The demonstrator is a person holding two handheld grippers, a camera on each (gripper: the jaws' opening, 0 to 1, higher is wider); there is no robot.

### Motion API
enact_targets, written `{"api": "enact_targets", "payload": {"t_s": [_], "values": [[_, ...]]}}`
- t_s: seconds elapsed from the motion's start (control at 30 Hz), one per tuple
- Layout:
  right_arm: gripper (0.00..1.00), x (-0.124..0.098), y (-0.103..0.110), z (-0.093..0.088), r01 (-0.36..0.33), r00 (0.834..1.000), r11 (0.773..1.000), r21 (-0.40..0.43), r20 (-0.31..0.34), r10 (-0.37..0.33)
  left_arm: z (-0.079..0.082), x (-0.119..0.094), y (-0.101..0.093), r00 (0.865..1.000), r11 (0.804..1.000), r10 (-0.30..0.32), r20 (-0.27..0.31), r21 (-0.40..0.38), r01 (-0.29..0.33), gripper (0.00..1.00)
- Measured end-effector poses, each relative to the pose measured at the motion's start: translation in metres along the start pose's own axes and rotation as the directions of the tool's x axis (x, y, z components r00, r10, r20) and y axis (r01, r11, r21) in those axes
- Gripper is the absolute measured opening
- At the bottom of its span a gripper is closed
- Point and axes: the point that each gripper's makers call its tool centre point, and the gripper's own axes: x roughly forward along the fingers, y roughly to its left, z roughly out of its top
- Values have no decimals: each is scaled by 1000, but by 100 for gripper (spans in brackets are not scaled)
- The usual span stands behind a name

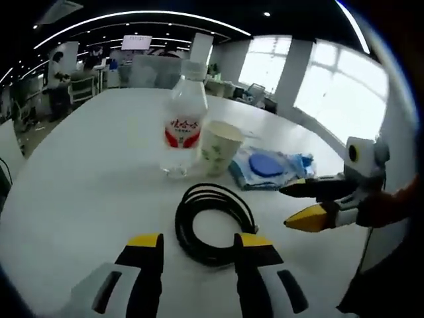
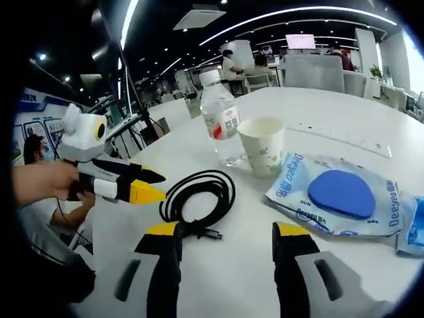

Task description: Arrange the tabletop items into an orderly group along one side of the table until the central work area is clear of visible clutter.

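Note:
On the white table (image 1: 93,185) lies a coiled black cable (image 1: 180,225) (image 2: 228,192). Behind it stand a clear water bottle with a red label (image 1: 183,126) (image 2: 222,119) and a paper cup (image 1: 220,146) (image 2: 262,146). A blue wet-wipes pack (image 1: 268,165) (image 2: 338,195) lies beside the cup. My left gripper (image 1: 199,240) (image 2: 163,186) is open, and the coil's near arc shows between its jaws. My right gripper (image 2: 226,232) (image 1: 287,207) is open and holds nothing. It sits just short of the cable's plug end, pointing at the coil from the other side.
A hand (image 2: 40,182) holds the left gripper. A second blue pack (image 2: 414,225) lies at the far right, and a flat strip (image 2: 344,136) sits further back on the table. Office chairs, desks and people fill the background, with bright windows (image 1: 331,93) beyond the table.

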Motion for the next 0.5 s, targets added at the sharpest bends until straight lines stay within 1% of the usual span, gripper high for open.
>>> {"api": "enact_targets", "payload": {"t_s": [0.07, 0.13, 0.23, 0.33, 0.4, 0.43, 0.5], "values": [[45, 5, 3, 2, 9, 1000, 1000, 0, -3, -9, 0, 2, -5, 1000, 1000, -1, -3, 2, 1, 41], [43, 11, 6, 4, 13, 1000, 1000, -2, -4, -13, -2, 3, -3, 1000, 1000, 1, 0, 6, -1, 40], [42, 19, 9, 2, 23, 999, 1000, -2, -26, -23, -5, 10, -3, 1000, 1000, 1, -9, -1, -1, 37], [40, 26, 11, 2, 23, 999, 1000, 12, -32, -23, -5, 14, 0, 1000, 999, 22, -4, 25, -22, 36], [34, 27, 14, 5, 30, 999, 999, 22, -32, -29, 1, 14, 6, 998, 997, 66, 25, 44, -67, 34], [30, 27, 15, 7, 32, 999, 999, 23, -32, -31, 0, 15, 6, 997, 997, 68, 23, 46, -69, 34], [30, 29, 15, 8, 40, 999, 999, 19, -30, -40, 0, 15, 7, 997, 996, 80, 22, 32, -81, 34]]}}
